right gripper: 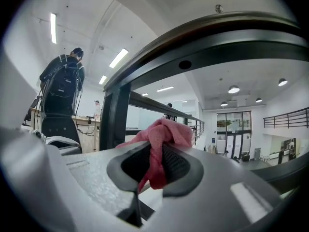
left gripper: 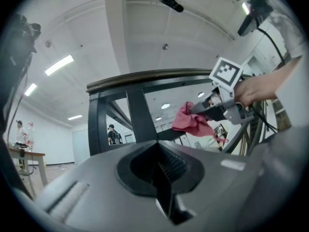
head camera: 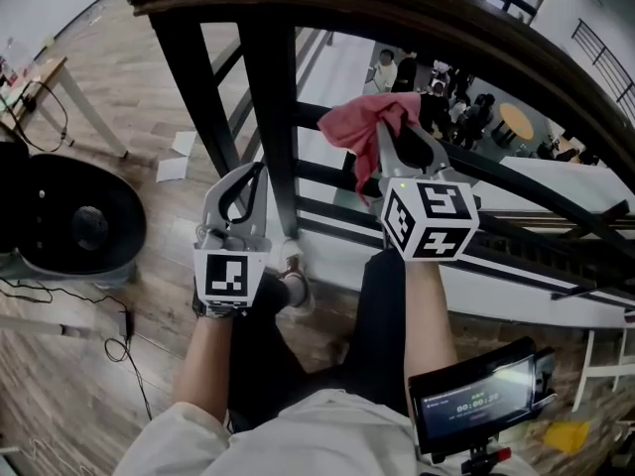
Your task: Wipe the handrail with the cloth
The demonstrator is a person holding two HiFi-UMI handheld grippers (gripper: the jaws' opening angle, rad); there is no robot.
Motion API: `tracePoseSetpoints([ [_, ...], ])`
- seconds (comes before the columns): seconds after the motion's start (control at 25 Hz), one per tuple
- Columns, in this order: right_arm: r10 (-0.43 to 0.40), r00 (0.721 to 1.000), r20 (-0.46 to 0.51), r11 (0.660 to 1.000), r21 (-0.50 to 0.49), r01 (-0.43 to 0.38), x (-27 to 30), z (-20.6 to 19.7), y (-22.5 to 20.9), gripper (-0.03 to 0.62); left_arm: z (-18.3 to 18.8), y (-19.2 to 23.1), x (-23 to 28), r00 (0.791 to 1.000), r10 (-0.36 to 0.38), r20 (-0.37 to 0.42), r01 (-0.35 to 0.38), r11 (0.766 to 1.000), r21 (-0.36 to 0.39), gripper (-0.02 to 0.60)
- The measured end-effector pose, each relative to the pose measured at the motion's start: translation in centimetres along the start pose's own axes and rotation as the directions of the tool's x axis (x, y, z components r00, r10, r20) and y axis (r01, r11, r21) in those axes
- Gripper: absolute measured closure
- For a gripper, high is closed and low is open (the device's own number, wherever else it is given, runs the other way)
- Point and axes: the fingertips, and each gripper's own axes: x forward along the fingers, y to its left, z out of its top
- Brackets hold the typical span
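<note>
Closest to the body, a small screen (head camera: 481,397) sits beside the right forearm, above the wooden floor (head camera: 149,117). Just ahead, the left gripper (head camera: 246,181) hangs low by a dark baluster (head camera: 273,97); its 2 jaws are pressed together with nothing between them. Slightly farther and higher, the right gripper (head camera: 383,139) has its jaws clamped on a red cloth (head camera: 362,122), which is pinched at a fold so that a loose bunch puffs out past the tips.

Beyond that, the cloth hangs beside the balusters and below the curved wooden handrail (head camera: 397,8), apart from it. Wiping looks not yet begun. Farthest off, through the bars, a lower floor with people shows.

To do this step well, the right gripper probably needs to rise and tip over so the loose bunch, not the hard jaw tips, lands flat on the rail's top face. Long strokes that follow the curve, with steady downward pressure, should cover it. A firm pinch matters: a dropped cloth could slip between the balusters to the level below. The left gripper is best kept clear of the baluster.
</note>
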Motion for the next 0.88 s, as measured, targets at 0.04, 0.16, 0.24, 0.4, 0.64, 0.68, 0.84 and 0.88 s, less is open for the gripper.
tracePoseSetpoints([
  [0.04,0.006,1.000,-0.004,1.000,-0.008,-0.006,0.2,0.1,0.5,0.534,0.0,0.3,-0.2,1.000,0.004,0.001,-0.004,1.000,-0.003,0.575],
  [0.16,0.026,1.000,-0.012,0.999,-0.037,-0.027,0.9,0.2,1.7,0.534,0.0,0.9,-0.8,1.000,0.015,0.004,-0.015,1.000,-0.010,0.575],
  [0.24,0.045,0.999,-0.018,0.998,-0.050,-0.046,1.5,0.2,2.5,0.534,0.0,1.1,-1.1,1.000,0.021,0.008,-0.021,1.000,-0.009,0.574],
  [0.4,0.079,0.996,-0.032,0.994,-0.075,-0.081,2.9,0.3,4.6,0.534,-0.2,1.5,-1.7,1.000,0.021,0.008,-0.021,1.000,0.008,0.575],
  [0.64,0.107,0.994,-0.021,0.989,-0.096,-0.108,4.3,0.3,7.2,0.534,-0.2,2.0,-2.4,0.999,0.032,0.009,-0.032,0.999,-0.012,0.575],
  [0.68,0.110,0.994,-0.017,0.989,-0.100,-0.111,4.3,0.2,7.5,0.534,-0.2,2.0,-2.4,0.999,0.032,0.009,-0.032,0.999,-0.013,0.575],
  [0.84,0.124,0.992,-0.010,0.986,-0.108,-0.125,4.2,-0.1,8.3,0.533,-0.3,2.1,-2.3,0.999,0.031,0.013,-0.031,0.999,-0.015,0.574],
  [0.88,0.129,0.992,-0.010,0.986,-0.108,-0.129,4.2,-0.2,8.5,0.533,-0.3,2.1,-2.3,0.999,0.030,0.014,-0.030,0.999,-0.015,0.575],
])
